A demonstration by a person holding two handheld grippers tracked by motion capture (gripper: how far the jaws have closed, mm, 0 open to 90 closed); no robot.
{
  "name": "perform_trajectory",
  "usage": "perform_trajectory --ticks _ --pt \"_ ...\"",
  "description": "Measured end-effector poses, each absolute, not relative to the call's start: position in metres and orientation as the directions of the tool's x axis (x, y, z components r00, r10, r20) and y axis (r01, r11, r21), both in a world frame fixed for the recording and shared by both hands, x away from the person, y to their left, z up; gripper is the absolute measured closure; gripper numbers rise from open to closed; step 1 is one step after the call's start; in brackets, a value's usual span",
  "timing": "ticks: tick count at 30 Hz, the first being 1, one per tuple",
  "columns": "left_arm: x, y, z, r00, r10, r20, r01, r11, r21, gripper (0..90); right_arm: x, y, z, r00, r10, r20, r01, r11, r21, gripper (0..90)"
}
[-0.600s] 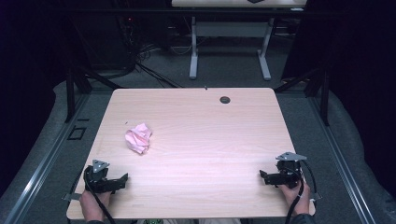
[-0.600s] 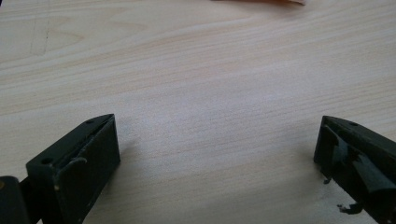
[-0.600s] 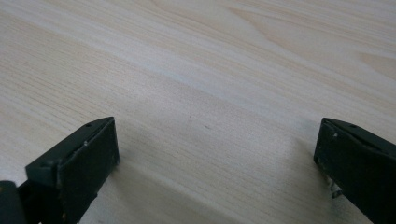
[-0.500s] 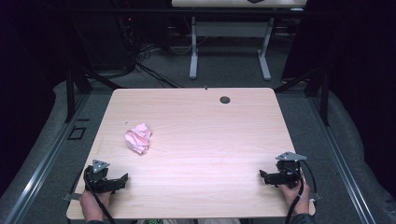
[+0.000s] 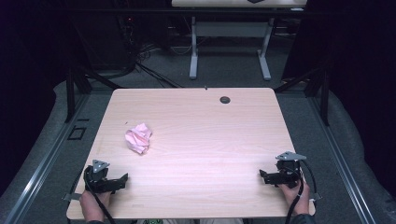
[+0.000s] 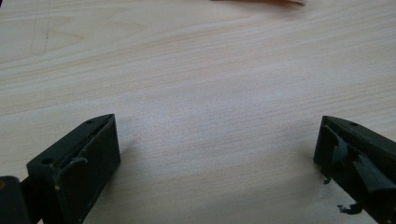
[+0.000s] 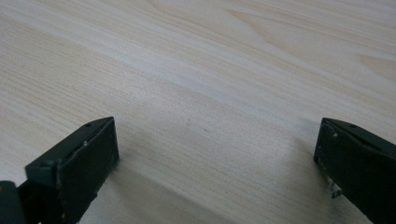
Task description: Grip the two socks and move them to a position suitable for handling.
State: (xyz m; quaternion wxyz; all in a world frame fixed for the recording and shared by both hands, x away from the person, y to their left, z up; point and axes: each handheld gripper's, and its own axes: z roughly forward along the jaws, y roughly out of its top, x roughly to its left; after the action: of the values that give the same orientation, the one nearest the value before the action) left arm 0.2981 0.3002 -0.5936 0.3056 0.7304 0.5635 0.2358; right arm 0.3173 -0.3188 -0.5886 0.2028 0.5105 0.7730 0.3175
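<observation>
Nothing is started yet as far as the pictures show: both your grippers sit at the near edge of the table [image 5: 196,121], and the crumpled pink cloth [image 5: 138,138] lies untouched. Your left gripper [image 5: 122,178] has its jaws spread wide apart with only bare wood between them, clear in the left gripper view [image 6: 217,154]. Your right gripper [image 5: 262,176] is the same, jaws apart and empty, wood grain between them in the right gripper view [image 7: 217,154]. The cloth is ahead of your left gripper and a bit toward the table's middle, near but not touching it; it's well apart from your right gripper, across the table. It looks like a small wadded lump, pale pink, soft folds and creases, loosely bunched, not flat. I judge it'll squash easily and may unfold when pinched. Everything is left to do: reach, close on the lump, whatever handling follows. A dark round grommet hole [image 5: 225,100] sits far from both grippers near the far edge, nothing near it.
</observation>
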Motion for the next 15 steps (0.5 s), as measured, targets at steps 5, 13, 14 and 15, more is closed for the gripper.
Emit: perform_trajectory --ticks 5,13,14,15 --pt "0.2981 0.3002 -0.5935 0.254 0.967 0.0 0.679 -0.178 0.712 0.1 0.3175 -0.3188 -0.5886 -0.396 0.918 0.01 0.66 0.277 0.698 0.0" --pt "0.2987 0.3006 -0.5923 0.247 0.969 0.001 0.686 -0.176 0.706 0.2 0.3177 -0.3188 -0.5884 -0.396 0.918 0.007 0.66 0.28 0.697 0.0" --pt "0.2991 0.3012 -0.5918 0.25 0.968 -0.006 0.687 -0.173 0.706 0.3 0.3177 -0.3188 -0.5884 -0.396 0.918 0.007 0.66 0.28 0.697 0.0" --pt "0.2995 0.3016 -0.5906 0.249 0.968 -0.02 0.688 -0.162 0.708 0.3 0.3178 -0.3189 -0.5884 -0.397 0.918 0.007 0.66 0.28 0.697 0.0"
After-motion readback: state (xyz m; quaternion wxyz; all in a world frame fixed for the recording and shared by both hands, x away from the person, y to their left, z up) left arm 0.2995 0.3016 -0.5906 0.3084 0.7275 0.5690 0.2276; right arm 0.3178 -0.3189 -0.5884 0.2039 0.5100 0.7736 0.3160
